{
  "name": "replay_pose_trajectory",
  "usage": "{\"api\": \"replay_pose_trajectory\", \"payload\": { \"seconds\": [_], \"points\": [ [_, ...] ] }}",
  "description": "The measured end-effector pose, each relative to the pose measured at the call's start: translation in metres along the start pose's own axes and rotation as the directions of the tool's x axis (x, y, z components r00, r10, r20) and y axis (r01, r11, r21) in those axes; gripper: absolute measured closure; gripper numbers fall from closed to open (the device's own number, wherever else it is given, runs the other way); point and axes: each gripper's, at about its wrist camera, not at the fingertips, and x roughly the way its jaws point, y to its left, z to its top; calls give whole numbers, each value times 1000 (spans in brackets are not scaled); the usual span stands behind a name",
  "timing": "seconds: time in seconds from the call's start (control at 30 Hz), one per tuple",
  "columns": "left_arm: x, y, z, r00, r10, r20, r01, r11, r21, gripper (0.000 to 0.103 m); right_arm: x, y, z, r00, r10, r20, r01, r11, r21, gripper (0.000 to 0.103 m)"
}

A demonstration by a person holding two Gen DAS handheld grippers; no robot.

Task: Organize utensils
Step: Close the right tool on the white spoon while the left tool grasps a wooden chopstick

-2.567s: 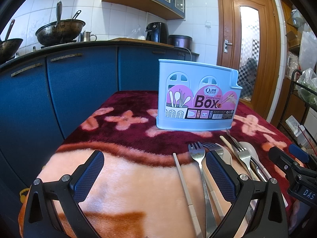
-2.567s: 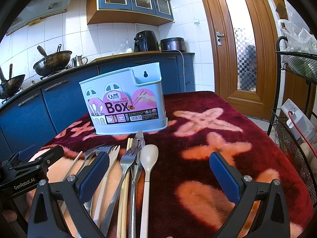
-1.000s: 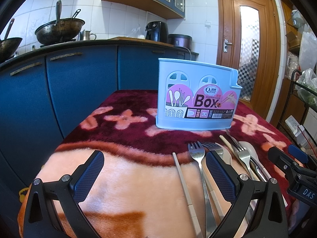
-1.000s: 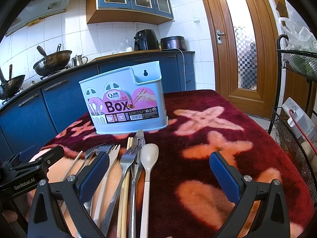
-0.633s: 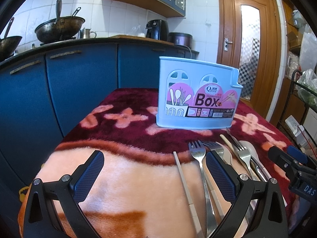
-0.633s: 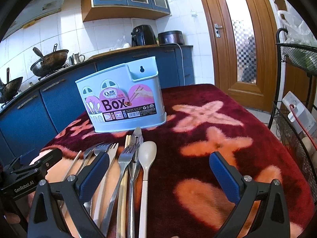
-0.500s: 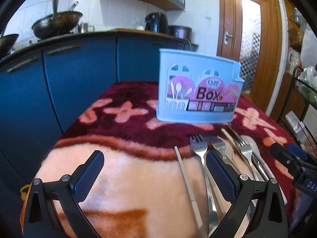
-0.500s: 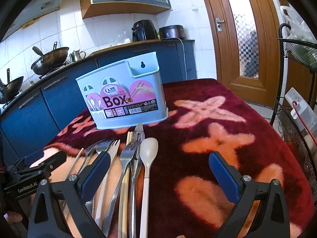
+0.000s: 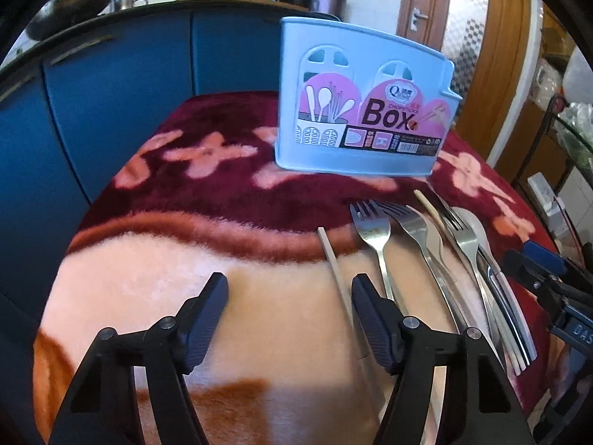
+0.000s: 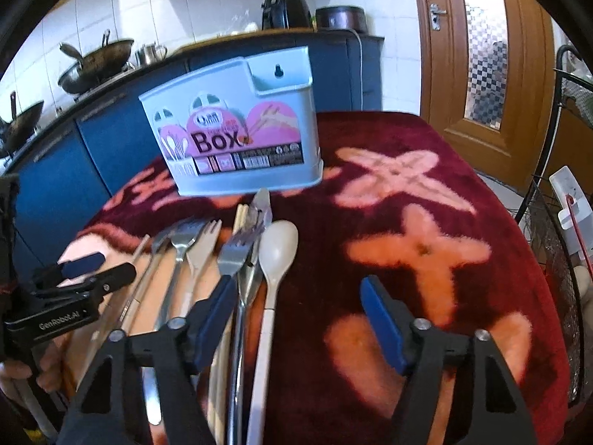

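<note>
1. Since the earlier frames both views have tipped downward: the blue box (image 9: 365, 100) sits higher in each picture and more of the blanket (image 9: 155, 278) fills the foreground. The jaws of both tools have just been closing partway, with nothing gripped.

2. The left gripper (image 9: 289, 296) has its pads apart over bare pink blanket, and nothing lies between them. A single chopstick (image 9: 335, 263) runs just beside its right pad, which suggests the tool is lining up on that outermost piece.

3. The right gripper (image 10: 296, 296) also stands apart and empty. Its left pad hangs over the handles of the cutlery, and the pale spoon (image 10: 276, 259) lies in the gap between the pads. Whether anything touches cannot be told.

4. The utensils lie side by side on the blanket in front of the box: forks (image 9: 374, 237), more chopsticks (image 10: 241, 218), a knife (image 10: 261, 204) and the spoon, heads toward the box. That row leaves the handles nearest the tools, easy to pinch.

5. The box stands upright at the far end of the row with its open top up, ready to take pieces dropped in. Nothing shows in it yet, so the sorting looks barely begun.

6. A person's hand (image 10: 16, 371) holds the left tool at the edge of the right view.
</note>
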Motion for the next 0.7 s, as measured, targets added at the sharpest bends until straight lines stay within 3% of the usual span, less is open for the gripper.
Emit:
{"api": "replay_pose_trajectory", "payload": {
  "seconds": [0.43, 0.53, 0.7],
  "points": [
    [19, -6, 23, 991, 7, -132, 3, 997, 79, 36, 29, -8, 27, 986, 61, -154, -61, 998, 2, 46],
    [22, -9, 29, 987, -5, -159, 20, 996, 91, 45, 34, -7, 32, 982, 73, -173, -74, 997, -1, 47],
    [25, -14, 36, 980, -32, -198, 53, 993, 103, 64, 40, -3, 37, 974, 82, -211, -86, 996, -10, 59]
  ]
}}
